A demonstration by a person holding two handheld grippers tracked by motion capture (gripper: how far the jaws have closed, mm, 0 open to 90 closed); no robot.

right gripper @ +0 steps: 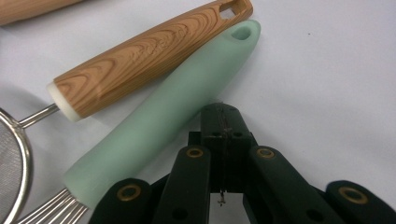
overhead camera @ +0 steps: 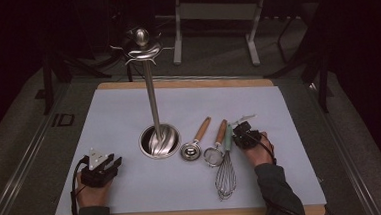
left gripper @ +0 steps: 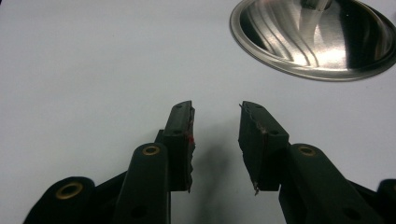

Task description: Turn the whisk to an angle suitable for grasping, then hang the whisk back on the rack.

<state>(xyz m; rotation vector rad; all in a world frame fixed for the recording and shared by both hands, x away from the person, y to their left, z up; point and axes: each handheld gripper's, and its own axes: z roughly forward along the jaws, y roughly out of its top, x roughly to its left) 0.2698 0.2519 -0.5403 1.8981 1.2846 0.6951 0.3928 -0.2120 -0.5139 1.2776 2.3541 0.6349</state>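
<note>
Pale blue paper (overhead camera: 129,121) covers a wooden board on a dark table, with black surroundings and metal stand legs far behind.

At the near right, the right gripper (right gripper: 224,114) has its two black jaws pressed flat together with nothing between them. Its tip lies just beside the mint-green handle of the wire whisk (right gripper: 163,121), at the handle's right flank and close enough that touching cannot be ruled out. In the high view this right gripper (overhead camera: 244,134) sits by the far end of the whisk (overhead camera: 226,170), whose wire loops point toward the near edge of the board.

Touching the whisk handle on its left lies the wood-grain handle of a small mesh strainer (right gripper: 149,56), its round sieve (overhead camera: 213,156) resting left of the whisk. Further left lies a wooden-handled metal scoop (overhead camera: 193,145).

Left of centre stands a round steel dish-shaped base (overhead camera: 159,141) with swirled ribbing; a tall steel pole rises from its middle to a hooked crown and ball knob (overhead camera: 142,40). The dish holds nothing besides the pole.

At the near left, the left gripper (left gripper: 215,135) rests on the paper with its jaws parted and empty, the steel base (left gripper: 322,42) ahead to its right and well apart from the whisk.
</note>
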